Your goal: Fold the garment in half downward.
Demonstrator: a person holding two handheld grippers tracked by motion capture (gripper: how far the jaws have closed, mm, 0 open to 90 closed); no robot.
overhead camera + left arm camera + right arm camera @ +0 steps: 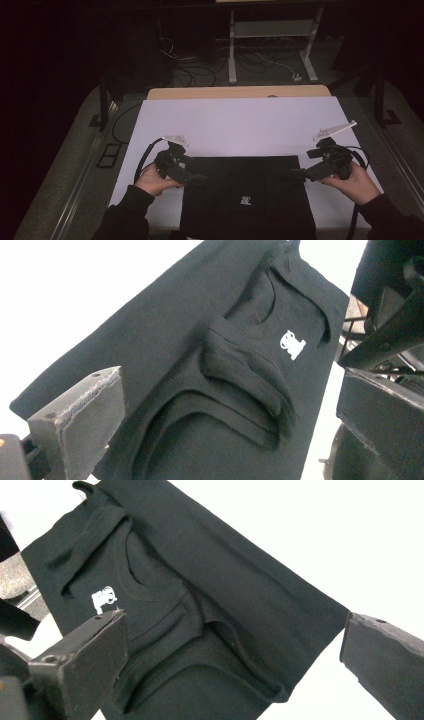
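just beside the black shirt's (247, 197) side edges, both open grippers

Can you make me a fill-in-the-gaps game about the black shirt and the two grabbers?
1. The shirt is the colour ____.
2. It lies on a ____ board.
3. The little logo on the shirt is ____.
4. The left gripper and right gripper both have jaws that are ____.

Missing words: black; white; white; open
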